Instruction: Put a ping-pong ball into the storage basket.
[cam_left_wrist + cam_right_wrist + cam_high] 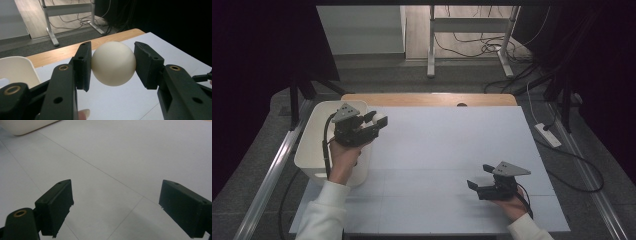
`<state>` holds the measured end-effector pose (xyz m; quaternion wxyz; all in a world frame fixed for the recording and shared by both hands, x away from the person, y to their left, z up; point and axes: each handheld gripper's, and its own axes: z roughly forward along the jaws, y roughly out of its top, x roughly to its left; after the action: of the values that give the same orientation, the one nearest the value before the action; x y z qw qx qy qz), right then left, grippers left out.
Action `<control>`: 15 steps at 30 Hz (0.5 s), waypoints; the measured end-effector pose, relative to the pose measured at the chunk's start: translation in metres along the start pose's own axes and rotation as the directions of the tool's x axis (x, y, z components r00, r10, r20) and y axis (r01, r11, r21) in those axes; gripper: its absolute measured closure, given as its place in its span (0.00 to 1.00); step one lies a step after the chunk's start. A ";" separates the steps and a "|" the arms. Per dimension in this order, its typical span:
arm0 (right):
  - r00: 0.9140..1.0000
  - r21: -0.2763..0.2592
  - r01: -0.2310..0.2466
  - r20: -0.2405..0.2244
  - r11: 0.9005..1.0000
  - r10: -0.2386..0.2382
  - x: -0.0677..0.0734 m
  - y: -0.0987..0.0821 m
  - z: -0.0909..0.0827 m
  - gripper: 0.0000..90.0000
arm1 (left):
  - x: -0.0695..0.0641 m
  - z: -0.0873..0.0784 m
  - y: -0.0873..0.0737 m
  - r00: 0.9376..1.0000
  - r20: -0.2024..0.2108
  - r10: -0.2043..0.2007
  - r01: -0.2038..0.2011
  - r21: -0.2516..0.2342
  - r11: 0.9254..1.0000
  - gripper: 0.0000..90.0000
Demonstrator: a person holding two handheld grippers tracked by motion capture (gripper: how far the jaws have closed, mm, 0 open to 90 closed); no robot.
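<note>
Over the white table (452, 150), at about ten o'clock beside the white bin (314, 145), the left gripper (379, 121) clamps a cream ball (113, 63)—carry it level, squeeze steady—while the right gripper (478, 178) rests at five o'clock, jaws apart.

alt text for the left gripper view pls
The left gripper clamps a cream-white ball between its two black jaws, held above the white table. A white bin sits at left, with floor and cables beyond.
</note>
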<state>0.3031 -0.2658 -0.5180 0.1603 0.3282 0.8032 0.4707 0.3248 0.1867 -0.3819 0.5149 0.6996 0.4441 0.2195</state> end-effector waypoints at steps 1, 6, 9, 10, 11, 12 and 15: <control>1.000 0.000 0.000 0.000 1.000 0.000 0.000 0.000 0.000 0.13 | 0.001 -0.001 0.000 1.000 -0.005 0.000 0.000 0.001 1.000 0.56; 1.000 0.001 0.000 0.001 1.000 0.000 0.000 0.000 0.000 0.13 | 0.008 -0.005 -0.001 1.000 -0.027 -0.009 0.009 0.001 1.000 0.56; 1.000 0.001 0.000 0.000 1.000 0.000 0.000 0.000 0.000 0.13 | 0.012 -0.008 -0.002 0.999 -0.040 -0.016 0.016 0.001 1.000 0.56; 1.000 0.002 0.000 0.001 1.000 0.000 0.000 0.000 0.000 0.13 | 0.014 -0.008 -0.002 0.999 -0.045 -0.018 0.018 0.002 1.000 0.56; 1.000 0.002 0.000 0.001 1.000 0.000 0.000 0.000 0.000 0.13 | 0.015 -0.009 -0.002 0.999 -0.050 -0.021 0.021 0.003 1.000 0.56; 1.000 0.002 0.000 0.000 1.000 0.000 0.000 0.000 0.000 0.13 | 0.017 -0.010 -0.003 0.998 -0.056 -0.023 0.023 0.003 1.000 0.56; 1.000 0.002 0.000 0.000 1.000 0.000 0.000 0.000 0.000 0.13 | 0.020 -0.012 -0.003 0.997 -0.066 -0.027 0.027 0.004 1.000 0.56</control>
<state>0.3029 -0.2653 -0.5181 0.1600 0.3283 0.8035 0.4701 0.3248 0.2102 -0.3836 0.5011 0.6872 0.4708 0.2345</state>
